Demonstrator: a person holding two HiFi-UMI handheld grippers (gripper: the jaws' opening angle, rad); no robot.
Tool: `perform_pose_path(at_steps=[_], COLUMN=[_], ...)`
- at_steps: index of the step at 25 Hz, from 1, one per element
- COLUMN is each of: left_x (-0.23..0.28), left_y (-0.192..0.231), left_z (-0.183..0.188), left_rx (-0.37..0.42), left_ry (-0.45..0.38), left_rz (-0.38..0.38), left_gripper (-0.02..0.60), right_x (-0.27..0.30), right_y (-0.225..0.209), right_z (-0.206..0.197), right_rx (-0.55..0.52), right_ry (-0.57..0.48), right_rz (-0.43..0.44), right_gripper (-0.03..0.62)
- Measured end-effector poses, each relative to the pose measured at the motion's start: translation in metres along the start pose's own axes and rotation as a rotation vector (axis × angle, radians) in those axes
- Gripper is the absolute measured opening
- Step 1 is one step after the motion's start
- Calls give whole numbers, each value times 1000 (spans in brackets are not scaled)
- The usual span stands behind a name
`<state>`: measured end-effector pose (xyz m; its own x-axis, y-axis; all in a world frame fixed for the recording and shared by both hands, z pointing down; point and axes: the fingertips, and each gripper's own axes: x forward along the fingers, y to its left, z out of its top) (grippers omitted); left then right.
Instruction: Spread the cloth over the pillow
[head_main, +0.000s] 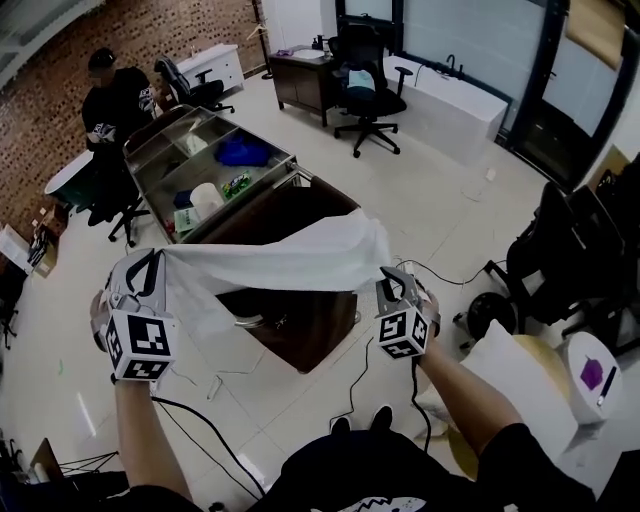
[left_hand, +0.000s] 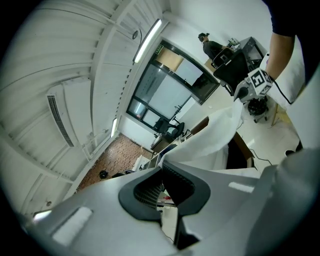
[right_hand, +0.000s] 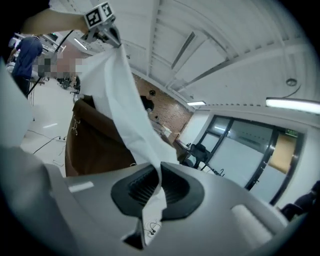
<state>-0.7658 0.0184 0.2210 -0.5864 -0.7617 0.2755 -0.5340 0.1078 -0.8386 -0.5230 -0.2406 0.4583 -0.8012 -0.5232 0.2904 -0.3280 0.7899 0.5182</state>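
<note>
A white cloth (head_main: 290, 262) hangs stretched in the air between my two grippers, above a brown table (head_main: 310, 325). My left gripper (head_main: 150, 265) is shut on the cloth's left corner, and in the left gripper view the cloth (left_hand: 216, 134) runs out of the pressed jaws (left_hand: 161, 186) toward the right gripper (left_hand: 256, 82). My right gripper (head_main: 386, 276) is shut on the right corner. In the right gripper view the cloth (right_hand: 126, 107) comes out of its jaws (right_hand: 160, 184) and leads up to the left gripper (right_hand: 102, 19). A white pillow (head_main: 522, 385) lies low at my right, apart from the cloth.
A metal trolley (head_main: 165, 165) with a blue bag and small items stands beyond the brown table. Office chairs (head_main: 365, 85) and a dark desk stand at the back. A seated person (head_main: 112, 100) is at the far left. Cables (head_main: 350, 385) trail on the floor; a round white stool (head_main: 595, 378) stands right.
</note>
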Motion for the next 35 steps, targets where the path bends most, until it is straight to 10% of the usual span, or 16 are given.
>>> perform_pose_path(at_steps=[13, 35], left_x=[16, 15], left_y=[3, 10], left_z=[11, 181], left_rx=[-18, 69], left_ry=[-130, -553], left_rz=[-17, -50], left_gripper=[0, 0], right_x=[-84, -284], right_y=[-134, -259], right_z=[74, 102], right_rx=[31, 31], right_ry=[-102, -66], right_rz=[-154, -522], right_gripper=[14, 14])
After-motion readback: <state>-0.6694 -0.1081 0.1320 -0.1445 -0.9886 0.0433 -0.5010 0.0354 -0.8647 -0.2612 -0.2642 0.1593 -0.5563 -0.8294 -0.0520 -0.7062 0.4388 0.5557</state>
